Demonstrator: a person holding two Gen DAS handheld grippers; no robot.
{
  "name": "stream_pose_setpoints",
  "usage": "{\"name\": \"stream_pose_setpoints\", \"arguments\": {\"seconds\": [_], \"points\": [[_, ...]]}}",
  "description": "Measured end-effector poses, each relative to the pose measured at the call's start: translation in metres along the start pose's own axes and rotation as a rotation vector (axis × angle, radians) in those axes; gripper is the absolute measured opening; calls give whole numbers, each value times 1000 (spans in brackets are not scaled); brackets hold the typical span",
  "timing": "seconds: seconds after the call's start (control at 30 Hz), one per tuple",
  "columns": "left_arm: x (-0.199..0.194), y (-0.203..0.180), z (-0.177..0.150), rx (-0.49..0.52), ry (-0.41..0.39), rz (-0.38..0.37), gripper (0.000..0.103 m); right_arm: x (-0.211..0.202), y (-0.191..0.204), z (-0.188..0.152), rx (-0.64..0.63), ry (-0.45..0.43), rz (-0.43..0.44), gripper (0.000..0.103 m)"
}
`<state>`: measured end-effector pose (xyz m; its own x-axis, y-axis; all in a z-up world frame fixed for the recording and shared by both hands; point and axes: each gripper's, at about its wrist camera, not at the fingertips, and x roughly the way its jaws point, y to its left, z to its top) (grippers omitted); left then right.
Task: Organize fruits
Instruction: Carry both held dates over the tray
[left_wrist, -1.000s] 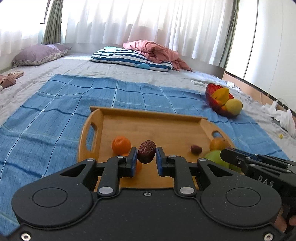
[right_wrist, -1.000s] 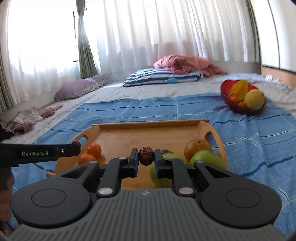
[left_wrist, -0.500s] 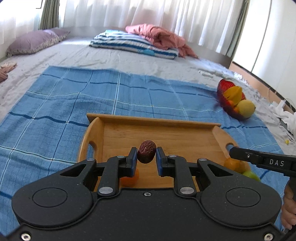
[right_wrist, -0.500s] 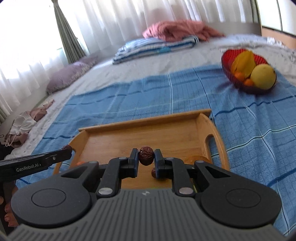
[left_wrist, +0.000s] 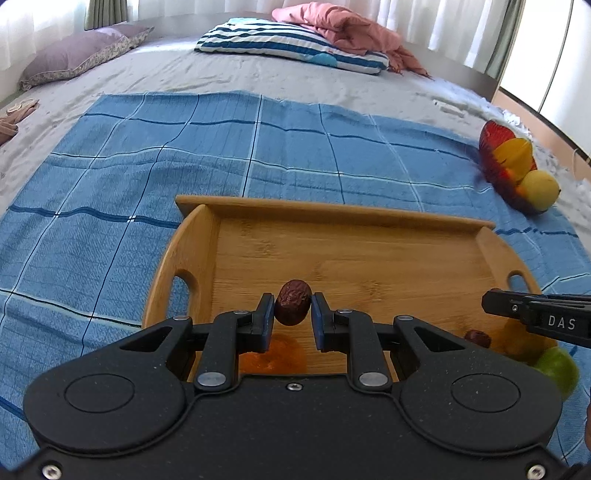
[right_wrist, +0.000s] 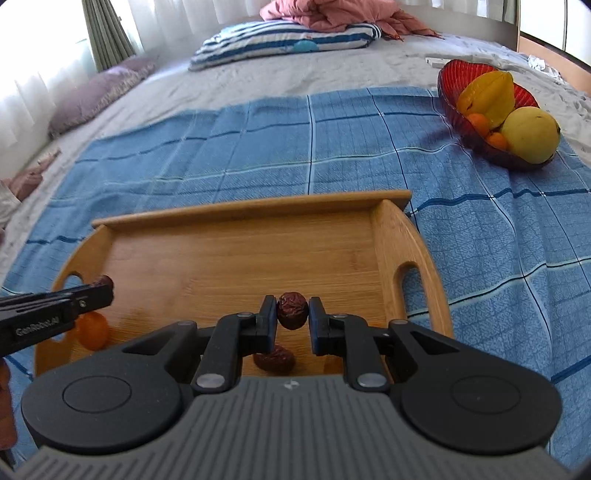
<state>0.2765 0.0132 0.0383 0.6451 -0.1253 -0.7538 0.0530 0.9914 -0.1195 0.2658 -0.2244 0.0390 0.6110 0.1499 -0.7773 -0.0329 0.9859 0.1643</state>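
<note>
My left gripper is shut on a wrinkled dark red date, held above the near part of a wooden tray. My right gripper is shut on another date above the same tray. A third date lies on the tray below the right gripper. An orange sits at the tray's left, partly behind the left gripper. A green apple and another fruit sit at the tray's right, partly hidden.
A red glass bowl with a starfruit, a yellow fruit and small oranges stands at the far right on the blue checked cloth. Pillows and a pink blanket lie far back on the bed.
Both grippers have risen and tilted down over the tray, each still holding its date. The fruits on the tray have slid toward the bottom of both views.
</note>
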Motion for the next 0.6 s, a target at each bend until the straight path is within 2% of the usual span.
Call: {"name": "stream_pose_setpoints", "arguments": {"seconds": [0.3,0.6], "points": [[14,4,2,10,40,48,20,19,10,7,-66,76,-72,23],[17,5,1,12,45,53,20,28,20,5,-99,99,-81,22]]}}
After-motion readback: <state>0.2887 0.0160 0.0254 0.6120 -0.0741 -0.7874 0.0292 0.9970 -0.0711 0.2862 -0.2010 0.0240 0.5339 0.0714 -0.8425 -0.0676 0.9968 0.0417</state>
